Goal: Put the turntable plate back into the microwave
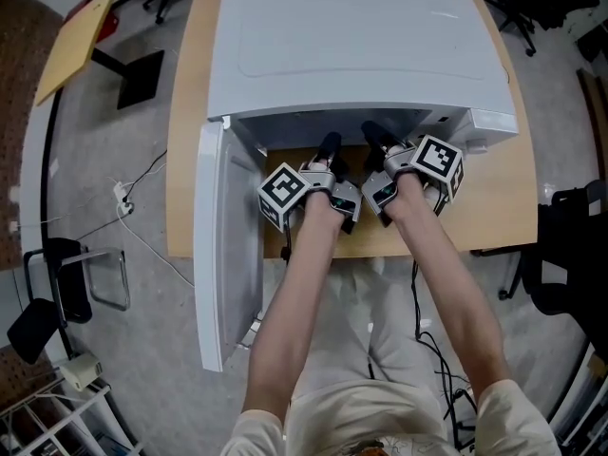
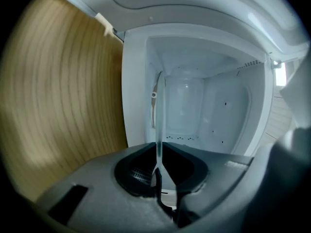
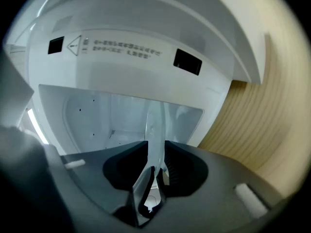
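Note:
The white microwave [image 1: 361, 46] sits on a wooden table [image 1: 503, 198] with its door [image 1: 214, 245] swung open to the left. Both grippers reach into its mouth side by side, left gripper [image 1: 330, 145] and right gripper [image 1: 372, 136]. The head view hides the plate inside the oven. In the left gripper view the clear glass turntable plate [image 2: 159, 120] appears edge-on, pinched in the left gripper [image 2: 160, 154], with the white cavity [image 2: 214, 110] behind. In the right gripper view the plate's rim [image 3: 154, 130] fills the narrow gap of the right gripper [image 3: 155, 152].
The open door hangs past the table's front edge on the left. The person's legs are under the table edge. On the grey floor there are cables [image 1: 133, 207], a metal-framed chair [image 1: 66, 283] at left and black chairs [image 1: 565, 255] at right.

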`<state>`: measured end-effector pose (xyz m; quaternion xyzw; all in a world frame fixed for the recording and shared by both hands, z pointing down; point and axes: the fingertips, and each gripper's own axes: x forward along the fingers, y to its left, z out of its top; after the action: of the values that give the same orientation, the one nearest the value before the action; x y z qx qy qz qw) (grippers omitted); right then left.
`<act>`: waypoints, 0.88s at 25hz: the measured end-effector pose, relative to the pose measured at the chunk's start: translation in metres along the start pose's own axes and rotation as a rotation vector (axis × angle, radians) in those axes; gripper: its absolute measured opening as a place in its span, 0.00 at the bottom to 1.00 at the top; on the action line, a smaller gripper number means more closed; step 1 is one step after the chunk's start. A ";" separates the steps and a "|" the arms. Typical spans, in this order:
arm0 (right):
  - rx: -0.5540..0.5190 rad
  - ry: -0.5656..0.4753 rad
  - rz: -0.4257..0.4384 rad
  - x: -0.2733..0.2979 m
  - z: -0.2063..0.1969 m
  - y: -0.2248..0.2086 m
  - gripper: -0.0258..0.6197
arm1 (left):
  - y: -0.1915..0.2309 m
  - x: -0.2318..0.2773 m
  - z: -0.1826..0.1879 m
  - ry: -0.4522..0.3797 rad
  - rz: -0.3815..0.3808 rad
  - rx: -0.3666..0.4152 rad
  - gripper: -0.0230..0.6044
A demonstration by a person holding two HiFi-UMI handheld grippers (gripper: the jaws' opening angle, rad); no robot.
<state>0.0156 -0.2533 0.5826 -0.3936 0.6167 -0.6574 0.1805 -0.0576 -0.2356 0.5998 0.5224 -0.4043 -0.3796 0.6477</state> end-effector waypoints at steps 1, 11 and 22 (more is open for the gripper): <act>-0.013 0.004 -0.009 -0.004 -0.004 0.002 0.19 | -0.001 0.000 0.000 0.004 0.003 0.000 0.08; -0.101 0.139 0.065 -0.001 -0.027 0.019 0.14 | -0.005 0.008 0.003 0.032 0.029 0.024 0.09; -0.070 0.221 0.134 0.006 -0.039 0.023 0.14 | -0.014 -0.012 0.016 -0.056 0.002 0.009 0.24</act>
<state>-0.0228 -0.2355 0.5648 -0.2828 0.6804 -0.6612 0.1411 -0.0781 -0.2328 0.5866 0.5139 -0.4245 -0.3917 0.6342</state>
